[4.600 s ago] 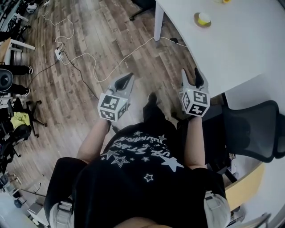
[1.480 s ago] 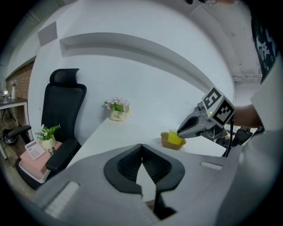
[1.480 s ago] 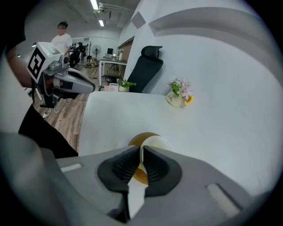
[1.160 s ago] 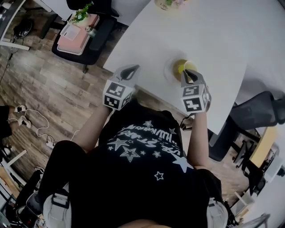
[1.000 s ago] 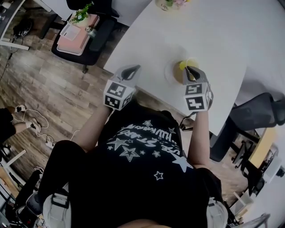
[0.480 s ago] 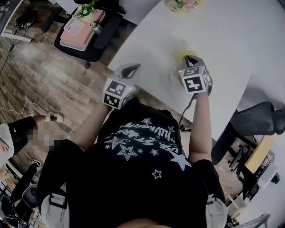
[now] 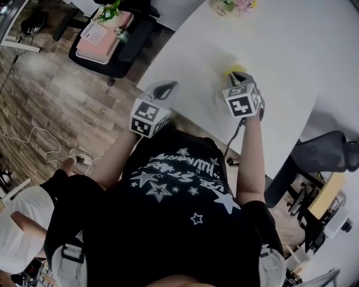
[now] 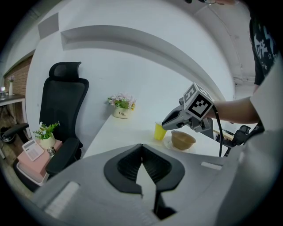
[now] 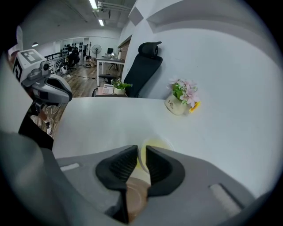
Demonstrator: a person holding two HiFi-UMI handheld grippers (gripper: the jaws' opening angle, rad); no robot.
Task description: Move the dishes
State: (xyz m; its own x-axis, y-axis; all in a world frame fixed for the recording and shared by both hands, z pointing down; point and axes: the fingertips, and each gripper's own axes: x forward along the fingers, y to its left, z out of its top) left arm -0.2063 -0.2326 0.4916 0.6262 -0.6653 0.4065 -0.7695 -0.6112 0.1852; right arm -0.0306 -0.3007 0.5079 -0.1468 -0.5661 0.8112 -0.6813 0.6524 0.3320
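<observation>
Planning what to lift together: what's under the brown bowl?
A pale plate sits under the brown bowl; only its rim shows. Anything between bowl and plate is covered.

Head view: right gripper covers the bowl, most of the plate and half the cup. Flower pot cut by top edge. Right gripper view: bowl mostly behind jaws, grip unclear.

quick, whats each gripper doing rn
left gripper: shut, empty
right gripper: slightly open, yellow cup rim between its jaws
</observation>
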